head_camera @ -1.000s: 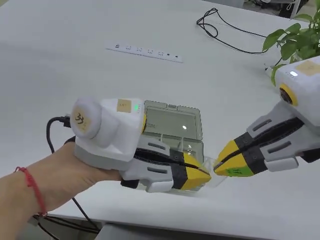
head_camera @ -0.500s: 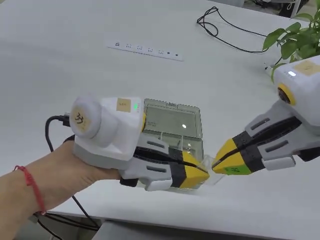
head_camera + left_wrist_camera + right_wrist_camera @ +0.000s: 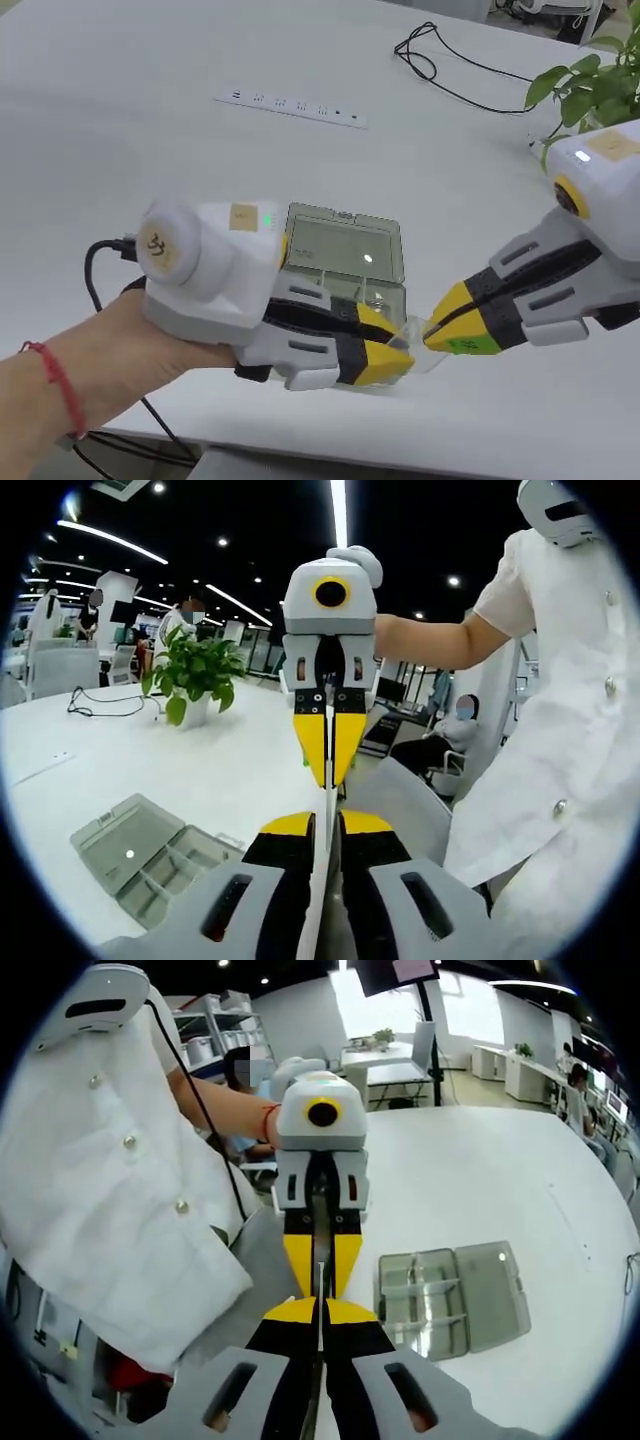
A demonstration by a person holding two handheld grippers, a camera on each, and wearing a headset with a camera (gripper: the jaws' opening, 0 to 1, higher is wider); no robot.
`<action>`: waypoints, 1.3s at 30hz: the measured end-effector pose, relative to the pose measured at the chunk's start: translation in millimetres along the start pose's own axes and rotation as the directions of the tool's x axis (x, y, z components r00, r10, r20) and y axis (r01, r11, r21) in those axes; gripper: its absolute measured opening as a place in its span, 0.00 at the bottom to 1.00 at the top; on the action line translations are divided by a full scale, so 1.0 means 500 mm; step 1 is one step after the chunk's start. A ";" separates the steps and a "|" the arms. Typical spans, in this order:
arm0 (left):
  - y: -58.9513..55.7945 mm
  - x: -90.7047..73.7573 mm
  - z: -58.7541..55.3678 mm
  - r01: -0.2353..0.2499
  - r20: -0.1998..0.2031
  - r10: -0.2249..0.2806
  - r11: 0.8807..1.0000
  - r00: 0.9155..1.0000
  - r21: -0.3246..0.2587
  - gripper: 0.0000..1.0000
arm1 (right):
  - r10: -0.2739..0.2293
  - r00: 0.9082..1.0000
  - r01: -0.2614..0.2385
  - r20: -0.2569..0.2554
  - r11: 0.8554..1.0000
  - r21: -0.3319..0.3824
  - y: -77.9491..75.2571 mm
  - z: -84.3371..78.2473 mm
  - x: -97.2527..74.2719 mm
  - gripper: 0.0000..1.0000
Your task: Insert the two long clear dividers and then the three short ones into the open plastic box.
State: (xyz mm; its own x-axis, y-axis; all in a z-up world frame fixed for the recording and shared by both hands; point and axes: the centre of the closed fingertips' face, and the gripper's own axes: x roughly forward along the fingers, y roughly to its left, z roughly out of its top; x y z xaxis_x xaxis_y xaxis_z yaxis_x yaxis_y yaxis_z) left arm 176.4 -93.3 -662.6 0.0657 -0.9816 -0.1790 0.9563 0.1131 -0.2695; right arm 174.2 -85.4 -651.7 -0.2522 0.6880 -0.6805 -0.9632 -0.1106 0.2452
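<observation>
The clear plastic box [image 3: 345, 245] lies open on the white table, its lid flat behind the base [image 3: 383, 296]. Part of the base is hidden by my left gripper [image 3: 400, 356]. My right gripper [image 3: 432, 338] faces it tip to tip at the box's front right corner. Both are shut on one thin clear divider [image 3: 421, 353] held between them. In the left gripper view the divider's edge [image 3: 328, 815] runs from my jaws [image 3: 327, 825] to the right gripper [image 3: 328, 778]. In the right gripper view the box [image 3: 450, 1300] shows clear dividers standing in its base.
A white power strip [image 3: 290, 105] lies farther back on the table [image 3: 120, 150]. A black cable [image 3: 440, 65] loops at the back right beside a potted plant [image 3: 590, 85]. The table's front edge runs just below the grippers.
Both grippers stay tip to tip on the divider. Only the view has shifted slightly.
</observation>
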 end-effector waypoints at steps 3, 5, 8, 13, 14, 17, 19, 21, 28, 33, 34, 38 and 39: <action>0.006 -0.004 0.000 -0.015 0.002 0.015 1.000 1.000 -0.007 0.09 | -0.007 1.000 0.007 0.002 1.000 0.001 -0.005 0.000 -0.004 0.03; 0.011 -0.008 -0.002 -0.026 -0.001 0.026 1.000 1.000 -0.005 0.13 | -0.010 1.000 0.010 0.002 1.000 0.001 -0.008 0.000 -0.005 0.03; 0.014 -0.012 -0.003 -0.034 -0.002 0.034 0.999 0.999 -0.006 0.15 | -0.012 1.000 0.012 0.000 1.000 0.001 -0.009 0.000 -0.005 0.03; 0.022 -0.020 -0.009 -0.057 -0.010 0.057 0.998 0.998 -0.007 0.21 | -0.023 1.000 0.023 -0.005 1.000 -0.001 -0.014 -0.001 -0.006 0.03; 0.023 -0.022 -0.011 -0.062 -0.013 0.062 0.998 0.998 -0.011 0.24 | -0.024 1.000 0.024 -0.005 1.000 -0.001 -0.015 -0.001 -0.006 0.03; 0.029 -0.026 -0.014 -0.077 -0.016 0.077 0.997 0.997 -0.013 0.28 | -0.035 0.999 0.035 -0.006 0.999 0.000 -0.021 -0.003 -0.009 0.03; 0.032 -0.030 -0.018 -0.087 -0.020 0.086 0.996 0.996 -0.014 0.31 | -0.041 0.999 0.041 -0.007 0.999 0.002 -0.027 -0.005 -0.013 0.03; 0.036 -0.034 -0.024 -0.101 -0.029 0.100 0.995 0.995 -0.016 0.35 | -0.051 0.999 0.051 -0.011 0.999 0.004 -0.034 -0.008 -0.015 0.03; 0.050 -0.051 -0.036 -0.140 -0.035 0.139 0.990 0.990 -0.018 0.47 | -0.080 0.996 0.081 -0.025 0.997 0.007 -0.055 -0.014 -0.019 0.03; 0.059 -0.063 -0.047 -0.164 -0.046 0.163 0.986 0.986 -0.018 0.56 | -0.095 0.994 0.096 -0.045 0.995 0.005 -0.070 -0.023 -0.019 0.03; 0.061 -0.066 -0.050 -0.170 -0.049 0.169 0.985 0.984 -0.019 0.59 | -0.100 0.994 0.100 -0.050 0.995 0.005 -0.076 -0.028 -0.019 0.03; 0.062 -0.074 -0.056 -0.175 -0.044 0.174 0.984 0.984 -0.027 0.64 | -0.117 0.991 0.117 -0.066 0.993 0.006 -0.092 -0.038 -0.018 0.03; 0.063 -0.076 -0.058 -0.177 -0.045 0.176 0.984 0.983 -0.031 0.65 | -0.120 0.990 0.121 -0.068 0.993 0.009 -0.097 -0.040 -0.018 0.03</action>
State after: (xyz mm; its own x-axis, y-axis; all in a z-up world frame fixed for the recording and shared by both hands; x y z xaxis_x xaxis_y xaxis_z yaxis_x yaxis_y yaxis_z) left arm 195.6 -48.0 -691.6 0.2199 -0.9385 -0.2662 0.9203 0.2901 -0.2624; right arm 221.1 -100.9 -671.3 -0.1402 0.6462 -0.7502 -0.9857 -0.0198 0.1672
